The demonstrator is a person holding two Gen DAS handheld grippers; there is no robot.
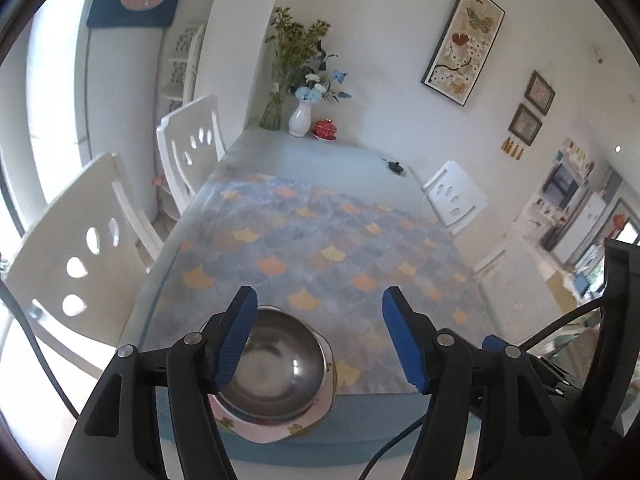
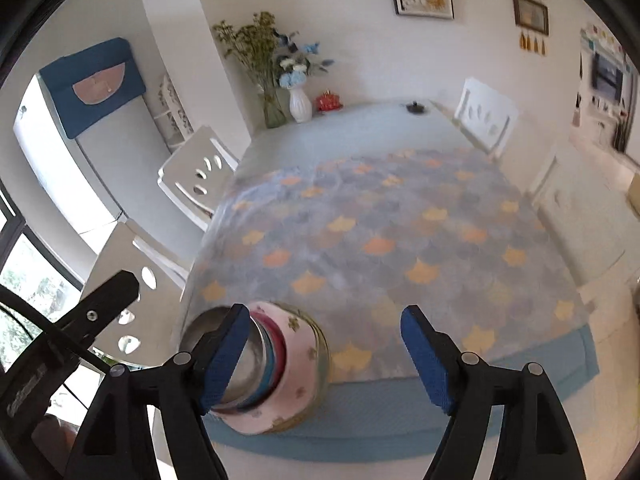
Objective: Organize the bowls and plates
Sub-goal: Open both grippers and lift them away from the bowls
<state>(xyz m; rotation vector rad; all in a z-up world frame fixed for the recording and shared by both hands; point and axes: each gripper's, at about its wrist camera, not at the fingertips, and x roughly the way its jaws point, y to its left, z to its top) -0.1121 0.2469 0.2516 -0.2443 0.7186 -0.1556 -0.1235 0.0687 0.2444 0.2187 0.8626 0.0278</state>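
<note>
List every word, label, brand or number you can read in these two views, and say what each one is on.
None can be read.
Left hand-held gripper's body, as seen in the right wrist view: pale embossed lettering, too blurred to read.
Framed pictures on the wall: butterflies and shapes, no legible text.
Flowered bowl and steel bowl: patterns and plain metal only, no writing.
Fridge notes: too small to read.

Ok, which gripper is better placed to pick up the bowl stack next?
Probably left: the left gripper looks into the steel bowl atop the stack; the right gripper sees its side. Both are open.
</note>
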